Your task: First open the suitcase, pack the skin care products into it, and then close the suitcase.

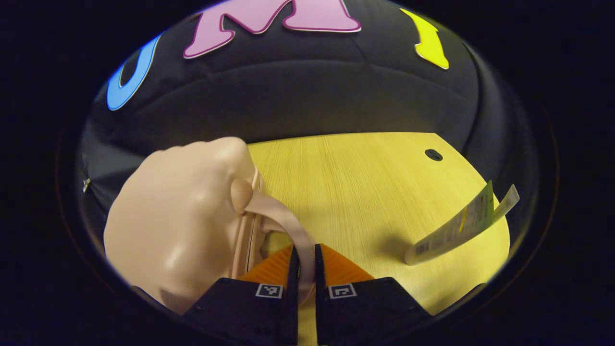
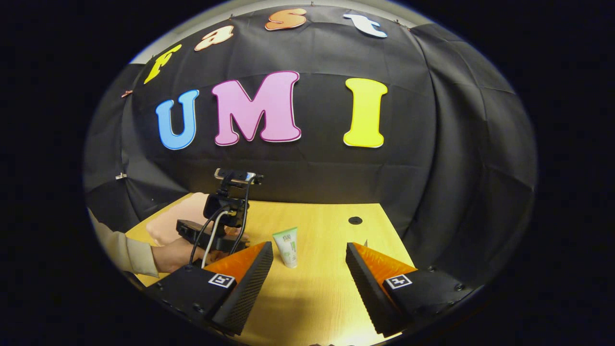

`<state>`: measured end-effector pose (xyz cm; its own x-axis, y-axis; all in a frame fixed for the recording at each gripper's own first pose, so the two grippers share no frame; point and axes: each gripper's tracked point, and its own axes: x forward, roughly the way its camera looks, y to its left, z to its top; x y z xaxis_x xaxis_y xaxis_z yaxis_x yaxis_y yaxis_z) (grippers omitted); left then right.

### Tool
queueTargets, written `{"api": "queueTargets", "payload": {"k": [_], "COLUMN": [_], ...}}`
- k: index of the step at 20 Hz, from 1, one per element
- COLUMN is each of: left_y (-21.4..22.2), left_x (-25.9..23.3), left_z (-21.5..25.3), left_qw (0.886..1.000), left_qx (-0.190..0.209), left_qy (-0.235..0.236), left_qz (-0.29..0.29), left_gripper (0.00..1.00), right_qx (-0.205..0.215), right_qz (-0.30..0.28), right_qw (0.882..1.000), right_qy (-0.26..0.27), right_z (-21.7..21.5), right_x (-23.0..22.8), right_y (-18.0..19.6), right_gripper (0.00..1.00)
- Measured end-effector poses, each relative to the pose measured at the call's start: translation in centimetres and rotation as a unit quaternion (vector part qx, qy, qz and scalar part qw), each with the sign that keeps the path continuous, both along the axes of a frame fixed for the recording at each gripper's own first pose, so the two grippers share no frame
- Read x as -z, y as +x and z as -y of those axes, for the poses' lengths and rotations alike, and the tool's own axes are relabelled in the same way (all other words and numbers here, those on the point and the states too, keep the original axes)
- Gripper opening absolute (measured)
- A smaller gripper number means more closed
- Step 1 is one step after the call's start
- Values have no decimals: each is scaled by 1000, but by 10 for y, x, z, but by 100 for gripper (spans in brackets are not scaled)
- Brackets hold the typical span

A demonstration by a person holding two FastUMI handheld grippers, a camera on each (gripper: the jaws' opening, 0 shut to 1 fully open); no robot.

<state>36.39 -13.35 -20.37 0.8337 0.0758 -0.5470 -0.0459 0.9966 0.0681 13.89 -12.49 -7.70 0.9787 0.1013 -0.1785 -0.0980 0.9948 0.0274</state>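
Note:
A small beige hard-shell suitcase [image 1: 182, 226] lies shut on the left part of the wooden table [image 1: 355, 182]. Its flat handle strap [image 1: 288, 221] runs down between the fingers of my left gripper [image 1: 305, 259], which is shut on it. A white-and-green skin care tube [image 1: 456, 226] stands on its cap to the right. In the right gripper view the same tube [image 2: 288, 247] stands just beyond the left fingertip of my right gripper [image 2: 309, 247], which hovers open over the table and holds nothing. The suitcase [image 2: 178, 216] is partly hidden there behind a hand [image 2: 175, 254].
A small dark hole [image 1: 433, 154] marks the table's far right corner, also seen as a hole [image 2: 355, 220] in the right gripper view. A light sleeve [image 2: 122, 252] reaches in from the left. The black cloth wall closes off the table's back and right edges.

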Motion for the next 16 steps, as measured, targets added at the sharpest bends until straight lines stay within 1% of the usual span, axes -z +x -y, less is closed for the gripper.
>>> {"api": "queueTargets", "payload": {"k": [1, 3, 5, 6, 7, 8, 10, 12, 14, 16], "left_y": [-3, -5, -10, -19, -26, -34, -44, -58, -73, -83], "left_x": [-8, -29, -63, -83, -113, -147, -203, -247, -273, -287], "left_z": [1, 5, 2, 0, -8, -21, -59, -109, -167, -235], "left_qw": [1000, 1000, 999, 997, 995, 993, 990, 987, 984, 982], "left_qx": [6, 19, 15, 22, 19, 14, 8, 0, -13, -36], "left_qy": [-9, -17, -42, -67, -91, -103, -98, -99, -106, -90], "left_qz": [4, 18, 31, 27, 37, 62, 103, 125, 144, 162], "left_gripper": [16, 14, 12, 12, 11, 12, 11, 11, 11, 12], "right_qx": [3, 8, 10, 11, 11, 10, 10, 8, 6, 6], "right_qz": [1, 4, 7, 7, 7, 10, 20, 31, 38, 36], "right_qw": [1000, 1000, 1000, 1000, 1000, 1000, 1000, 999, 999, 999], "right_qy": [-1, -4, -5, -6, -5, -5, -12, -18, -20, -23], "right_z": [1, 3, 0, -1, -5, -10, -19, -28, -37, -43], "right_x": [-1, -3, -7, -9, -12, -16, -28, -37, -42, -44], "right_y": [0, 1, 1, 1, 0, 0, -1, -3, -5, -7], "right_gripper": [97, 97, 97, 97, 97, 97, 97, 97, 97, 96]}}
